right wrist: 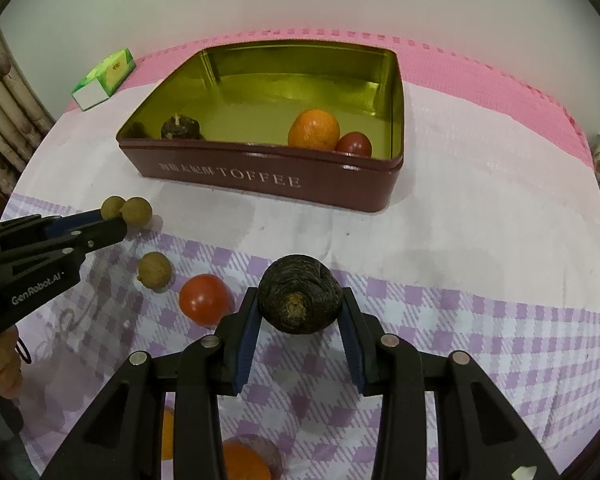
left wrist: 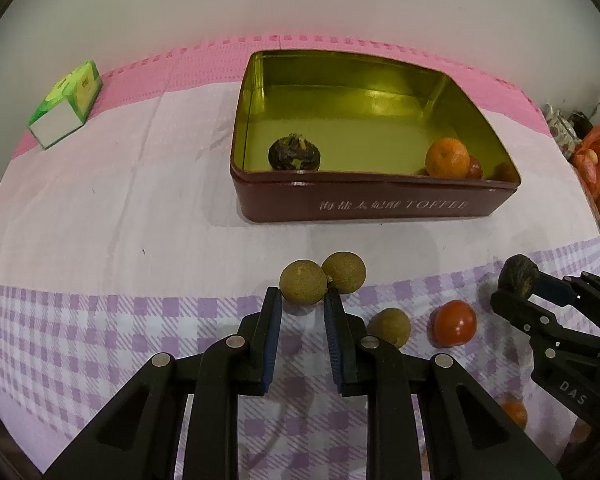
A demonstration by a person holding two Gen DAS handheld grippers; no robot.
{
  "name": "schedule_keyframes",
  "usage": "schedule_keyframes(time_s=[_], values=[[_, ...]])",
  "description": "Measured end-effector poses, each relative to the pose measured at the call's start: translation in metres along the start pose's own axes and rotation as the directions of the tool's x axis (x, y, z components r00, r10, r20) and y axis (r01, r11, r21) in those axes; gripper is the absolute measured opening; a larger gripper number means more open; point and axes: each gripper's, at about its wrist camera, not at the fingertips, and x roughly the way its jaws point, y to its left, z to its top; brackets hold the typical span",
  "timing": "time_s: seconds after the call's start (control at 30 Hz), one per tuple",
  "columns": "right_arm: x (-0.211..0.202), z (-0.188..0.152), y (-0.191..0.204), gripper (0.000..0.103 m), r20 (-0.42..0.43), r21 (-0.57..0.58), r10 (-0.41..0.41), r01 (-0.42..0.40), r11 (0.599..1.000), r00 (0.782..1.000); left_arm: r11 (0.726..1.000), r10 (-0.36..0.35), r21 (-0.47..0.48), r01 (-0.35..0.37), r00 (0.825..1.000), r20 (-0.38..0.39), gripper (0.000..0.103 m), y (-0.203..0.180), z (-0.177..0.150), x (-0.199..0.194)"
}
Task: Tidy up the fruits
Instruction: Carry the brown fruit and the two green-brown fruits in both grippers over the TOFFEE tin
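The right gripper (right wrist: 298,312) is clamped on a dark wrinkled fruit (right wrist: 300,300), just above the checked cloth (right wrist: 480,320). The left gripper (left wrist: 302,304) is pinched on the brown longan pair (left wrist: 322,280) at its tips. The step in hand appears to be pick-up. The toffee tin (right wrist: 260,178) already holds an orange (right wrist: 314,129), a tomato (right wrist: 354,144) and another dark fruit. The next move likely calls for carrying both loads over the tin's near wall before release.

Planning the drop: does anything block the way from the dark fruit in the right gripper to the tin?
Nothing visible does: only bare cloth lies between the dark fruit in the right gripper and the tin.
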Motion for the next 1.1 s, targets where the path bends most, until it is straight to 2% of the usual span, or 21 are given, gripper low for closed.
schedule_keyframes(time_s=[0.23,0.67,1.1], values=[[-0.015,0.009,0.002,0.036,0.033,-0.011,0.015,-0.014,1.000,0.999,1.000,0.006,0.001,-0.006,0.999,0.047,0.022,0.001,0.009,-0.017],[-0.031,0.045,0.003,0.036,0.091,-0.033,0.008,-0.005,0.999,0.996,0.999,0.026,0.024,-0.030,0.992,0.124,0.022,-0.004,0.040,-0.033],[-0.013,0.080,-0.005,0.036,0.087,-0.032,0.010,-0.007,0.999,0.996,0.999,0.023,0.022,-0.025,0.993,0.114,0.023,-0.009,0.074,-0.013]])
